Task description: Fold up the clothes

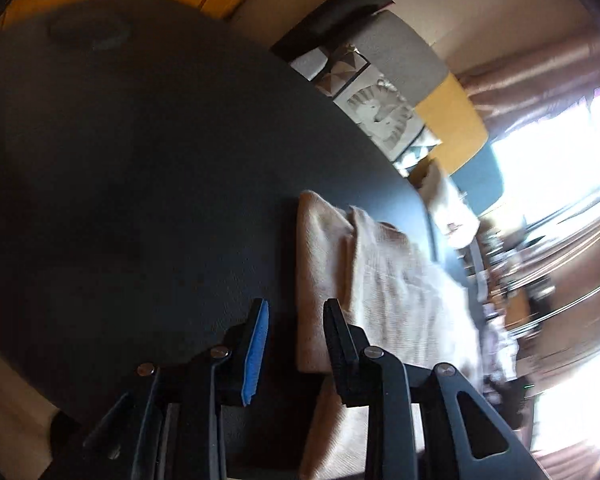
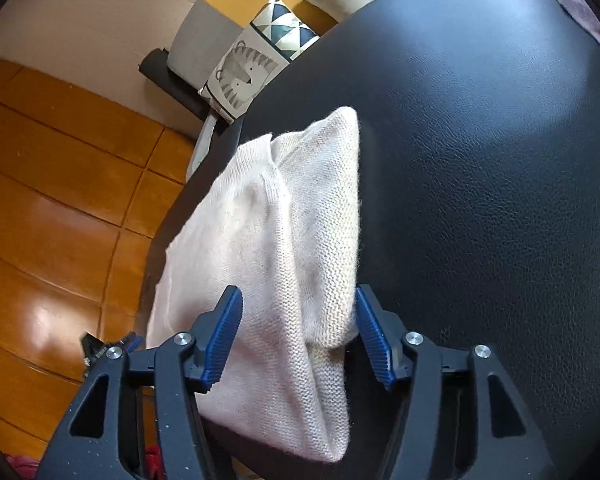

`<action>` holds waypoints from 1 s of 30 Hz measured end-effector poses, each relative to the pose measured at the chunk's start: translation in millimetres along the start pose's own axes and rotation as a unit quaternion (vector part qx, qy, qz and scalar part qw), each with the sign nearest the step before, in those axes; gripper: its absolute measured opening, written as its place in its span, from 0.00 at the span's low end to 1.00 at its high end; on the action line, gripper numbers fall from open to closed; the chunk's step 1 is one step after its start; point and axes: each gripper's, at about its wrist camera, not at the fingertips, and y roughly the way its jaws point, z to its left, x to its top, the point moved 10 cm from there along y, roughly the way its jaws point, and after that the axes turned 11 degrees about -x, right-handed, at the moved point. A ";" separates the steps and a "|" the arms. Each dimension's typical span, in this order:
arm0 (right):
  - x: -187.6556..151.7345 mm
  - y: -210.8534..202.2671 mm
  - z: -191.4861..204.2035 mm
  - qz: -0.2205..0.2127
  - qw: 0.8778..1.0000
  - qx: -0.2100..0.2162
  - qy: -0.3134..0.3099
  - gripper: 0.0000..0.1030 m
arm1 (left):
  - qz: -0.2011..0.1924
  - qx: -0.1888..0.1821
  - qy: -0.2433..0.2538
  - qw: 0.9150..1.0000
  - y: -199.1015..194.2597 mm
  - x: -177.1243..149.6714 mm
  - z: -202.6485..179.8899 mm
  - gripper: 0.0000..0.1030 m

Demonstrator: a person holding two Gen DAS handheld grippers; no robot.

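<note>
A folded pale pink knit sweater (image 2: 292, 208) lies on the black leather-look table (image 2: 480, 160), along its left edge. My right gripper (image 2: 296, 292) straddles the sweater's near end. Its blue pads (image 2: 226, 336) stand apart on either side of the fold and do not squeeze it. In the blurred left wrist view the same sweater (image 1: 380, 272) lies right of centre on the table (image 1: 140, 160). My left gripper (image 1: 296, 308) hangs open over the sweater's left edge, with a dark gap beside its blue pad (image 1: 258, 344).
Orange wooden floor (image 2: 60, 180) lies beyond the table's left edge. Patterned cushions (image 2: 244, 72) lean on a grey bench behind the table. A bright window (image 1: 560, 152) glares on the right. A round dark shape (image 1: 88, 32) sits on the far table. Red cloth (image 2: 152, 460) shows below.
</note>
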 end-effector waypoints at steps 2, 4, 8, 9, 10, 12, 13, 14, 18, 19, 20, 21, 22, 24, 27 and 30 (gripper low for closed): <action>0.0 0.2 -0.8 0.001 1.000 0.002 0.007 0.59 | 0.006 -0.031 -0.027 0.999 5.2 -5.5 3.7 0.32; 0.1 1.9 1.0 0.000 1.000 -0.002 0.005 0.59 | 0.012 -0.069 -0.046 0.996 9.0 -9.8 2.7 0.33; -1.6 1.8 1.7 -0.003 1.000 -0.005 -0.001 0.59 | 0.030 -0.128 -0.076 0.988 15.7 -19.7 -0.6 0.41; -2.0 1.6 1.6 -0.003 1.000 -0.005 -0.002 0.59 | 0.034 -0.137 -0.081 0.987 17.2 -22.1 -1.1 0.43; -2.4 1.3 1.6 -0.003 1.000 -0.005 -0.003 0.59 | 0.037 -0.138 -0.084 0.986 18.6 -23.8 -0.2 0.44; -2.2 1.4 2.1 -0.002 1.000 -0.006 -0.004 0.59 | 0.043 -0.131 -0.086 0.987 21.3 -26.5 3.8 0.47; -2.2 1.4 2.0 0.000 1.000 -0.006 -0.003 0.59 | 0.044 -0.128 -0.088 0.987 22.1 -27.3 5.8 0.47; -2.3 1.1 1.6 0.001 1.000 -0.006 -0.003 0.59 | 0.044 -0.127 -0.090 0.987 22.4 -27.8 8.0 0.47; -3.4 0.4 1.7 0.005 1.000 -0.005 -0.004 0.59 | 0.052 -0.126 -0.088 0.987 26.5 -29.9 8.9 0.49; -3.7 0.5 1.9 0.006 1.000 -0.004 -0.006 0.59 | 0.055 -0.127 -0.086 0.987 28.0 -30.4 8.6 0.49; -4.2 0.7 2.3 0.007 1.000 -0.004 -0.009 0.59 | 0.060 -0.128 -0.083 0.987 29.4 -30.8 6.9 0.50; -4.9 1.1 2.7 0.008 1.000 -0.004 -0.012 0.59 | 0.065 -0.129 -0.080 0.986 31.4 -31.2 5.3 0.50; -5.4 1.1 2.8 0.009 1.000 -0.004 -0.015 0.59 | 0.070 -0.129 -0.078 0.986 33.7 -31.9 4.3 0.51; -6.4 1.0 2.5 0.009 1.000 -0.005 -0.020 0.59 | 0.080 -0.127 -0.077 0.986 38.0 -32.1 3.7 0.51; -6.9 1.4 2.7 0.010 1.000 -0.002 -0.024 0.60 | 0.091 -0.132 -0.079 0.984 39.1 -33.1 2.1 0.51; -6.0 2.4 3.8 0.018 1.000 0.004 -0.023 0.64 | 0.102 -0.136 -0.084 0.982 41.8 -33.1 1.5 0.51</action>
